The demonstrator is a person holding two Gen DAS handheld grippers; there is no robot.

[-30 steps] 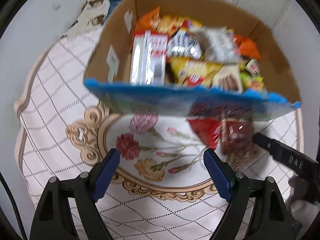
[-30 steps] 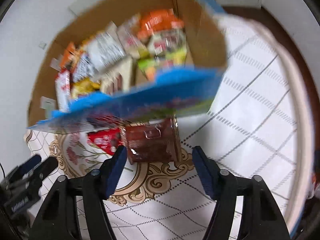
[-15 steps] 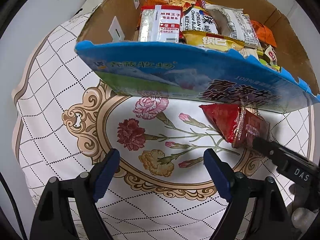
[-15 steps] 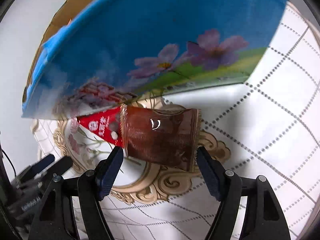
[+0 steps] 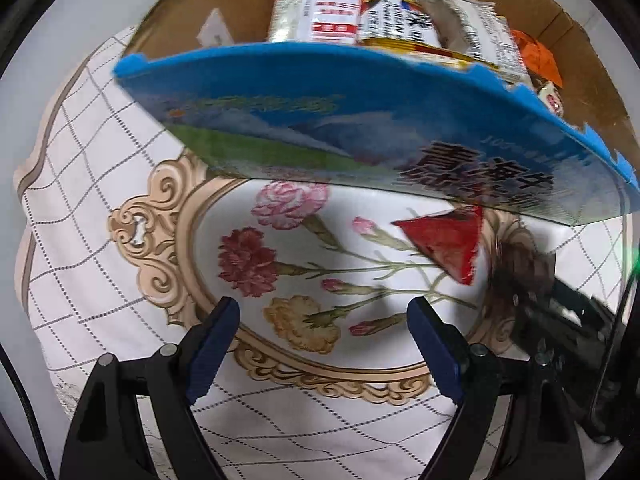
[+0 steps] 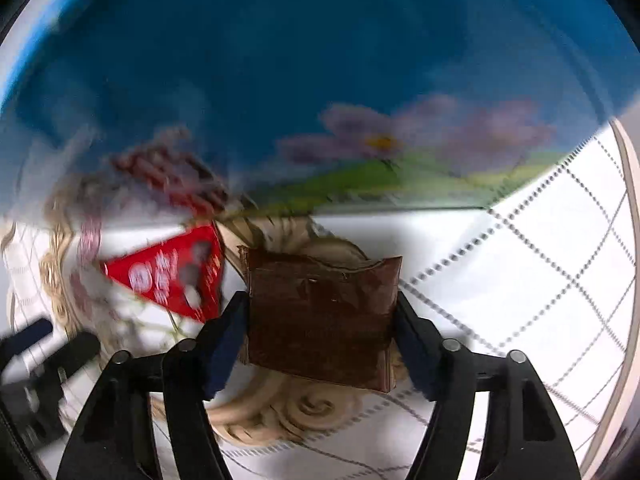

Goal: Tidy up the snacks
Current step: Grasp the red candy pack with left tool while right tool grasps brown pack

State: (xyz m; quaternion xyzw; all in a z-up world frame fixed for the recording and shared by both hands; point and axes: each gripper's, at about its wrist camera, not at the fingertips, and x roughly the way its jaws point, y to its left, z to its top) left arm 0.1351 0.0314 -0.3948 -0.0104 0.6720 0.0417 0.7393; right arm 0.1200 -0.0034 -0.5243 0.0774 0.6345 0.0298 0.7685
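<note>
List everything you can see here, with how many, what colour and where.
Cardboard box: one, brown inside, blue printed front, standing on the cloth.
Snack packets in box: several, white, red, yellow, orange; exact count unclear.
Red packet: one, on the cloth in front of the box.
Brown packet: one, on the cloth beside the red packet.
Tablecloth: one, white with grid and flower print.
Left hand-held gripper: black with blue pads, open above the cloth.
Right hand-held gripper: black with blue pads, jaws just closing, pads against the brown packet.

Brown packet, floral cloth
</note>
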